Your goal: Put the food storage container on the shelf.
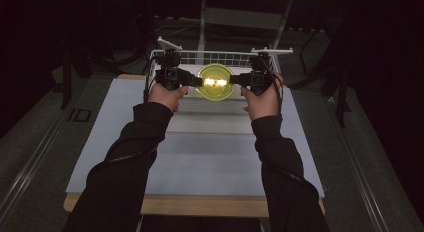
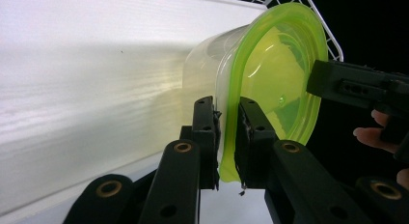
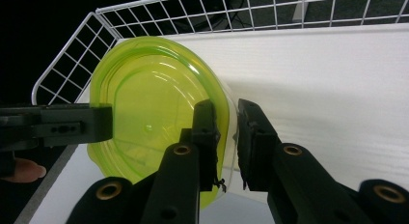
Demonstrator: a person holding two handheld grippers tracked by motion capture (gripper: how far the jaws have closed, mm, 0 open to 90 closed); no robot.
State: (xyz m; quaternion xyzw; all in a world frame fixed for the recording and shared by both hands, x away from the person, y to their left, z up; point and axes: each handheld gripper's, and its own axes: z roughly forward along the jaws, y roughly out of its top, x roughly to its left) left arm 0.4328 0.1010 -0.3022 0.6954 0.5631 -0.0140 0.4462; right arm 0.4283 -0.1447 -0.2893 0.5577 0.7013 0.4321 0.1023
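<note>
My two grippers, left gripper [image 1: 196, 81] and right gripper [image 1: 236, 80], each pinch opposite rims of one green-lidded container [image 1: 215, 81] before one wire basket [image 1: 210, 56].

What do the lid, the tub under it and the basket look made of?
Lid: translucent green plastic, glossy; light passes through and it shows moulded rings.
Tub: clear, slightly frosted plastic; the white surface shows through its wall.
Basket: thin wire grid, white coated, probably metal.
</note>
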